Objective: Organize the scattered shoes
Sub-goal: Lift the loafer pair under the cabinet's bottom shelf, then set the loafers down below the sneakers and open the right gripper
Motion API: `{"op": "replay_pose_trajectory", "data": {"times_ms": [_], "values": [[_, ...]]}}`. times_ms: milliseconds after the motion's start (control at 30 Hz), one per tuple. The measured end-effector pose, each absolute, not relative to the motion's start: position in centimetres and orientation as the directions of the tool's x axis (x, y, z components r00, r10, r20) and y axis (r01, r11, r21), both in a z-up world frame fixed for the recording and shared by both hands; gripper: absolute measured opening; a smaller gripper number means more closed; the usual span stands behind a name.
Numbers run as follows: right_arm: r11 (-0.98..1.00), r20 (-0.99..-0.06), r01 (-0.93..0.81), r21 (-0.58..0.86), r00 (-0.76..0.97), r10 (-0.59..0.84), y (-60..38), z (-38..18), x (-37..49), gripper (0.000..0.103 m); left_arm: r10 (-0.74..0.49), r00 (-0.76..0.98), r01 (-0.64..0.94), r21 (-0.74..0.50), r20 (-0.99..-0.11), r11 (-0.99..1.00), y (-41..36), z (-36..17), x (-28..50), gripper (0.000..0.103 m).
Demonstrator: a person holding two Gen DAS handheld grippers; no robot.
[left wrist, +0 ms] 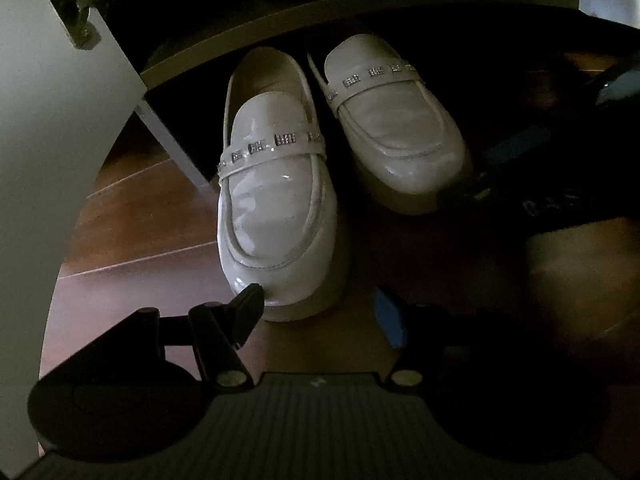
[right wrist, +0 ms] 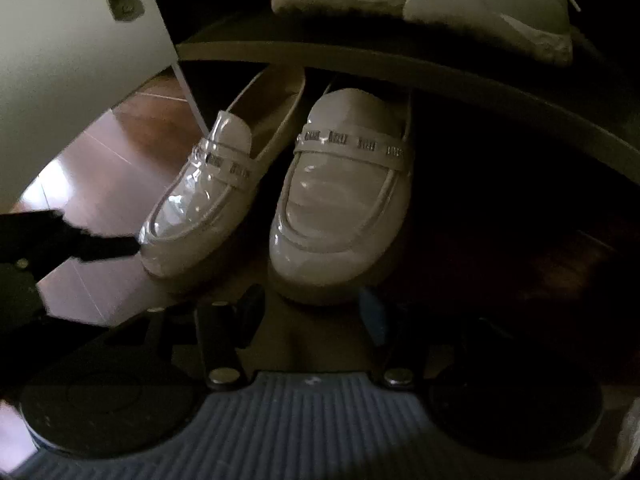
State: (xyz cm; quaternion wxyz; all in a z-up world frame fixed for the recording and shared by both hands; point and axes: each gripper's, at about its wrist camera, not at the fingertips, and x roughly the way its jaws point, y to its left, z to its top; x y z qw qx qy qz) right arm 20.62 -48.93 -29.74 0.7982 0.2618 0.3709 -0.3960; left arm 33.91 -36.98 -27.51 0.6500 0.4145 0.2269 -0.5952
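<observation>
Two glossy white loafers with rhinestone straps stand side by side at the bottom of a dark shoe cabinet, toes toward me. In the left wrist view the left loafer [left wrist: 276, 200] is right in front of my left gripper [left wrist: 320, 308], which is open with its fingers either side of the toe tip, left finger touching it. The right loafer [left wrist: 396, 120] sits further in. In the right wrist view my right gripper [right wrist: 312, 312] is open just in front of the right loafer [right wrist: 344, 196]; the left loafer [right wrist: 208, 196] lies beside it, the other gripper [right wrist: 100, 240] at its toe.
A dark shelf edge [right wrist: 400, 64] runs above the loafers and carries white sneakers [right wrist: 480, 4]. An open white cabinet door [left wrist: 48, 120] with a metal hinge [left wrist: 72, 8] stands at left. Wooden floor [left wrist: 140, 232] lies in front. The right gripper's dark body [left wrist: 560, 184] is at right.
</observation>
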Motion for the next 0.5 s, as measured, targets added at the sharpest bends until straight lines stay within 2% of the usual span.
{"op": "replay_pose_trajectory", "data": {"times_ms": [100,500], "values": [[0.535,-0.801,0.835,0.131,0.407,-0.439,-50.0,-30.3,21.6,0.029,-0.6,0.169,0.964,0.258,-0.782,-0.063,-38.1,-27.5,34.5,0.063],[0.503,-0.805,0.854,0.133,0.389,-0.448,-51.9,-30.3,22.9,0.029,-0.651,0.194,0.957,0.287,-0.733,-0.038,-42.7,-28.7,34.8,0.062]]}}
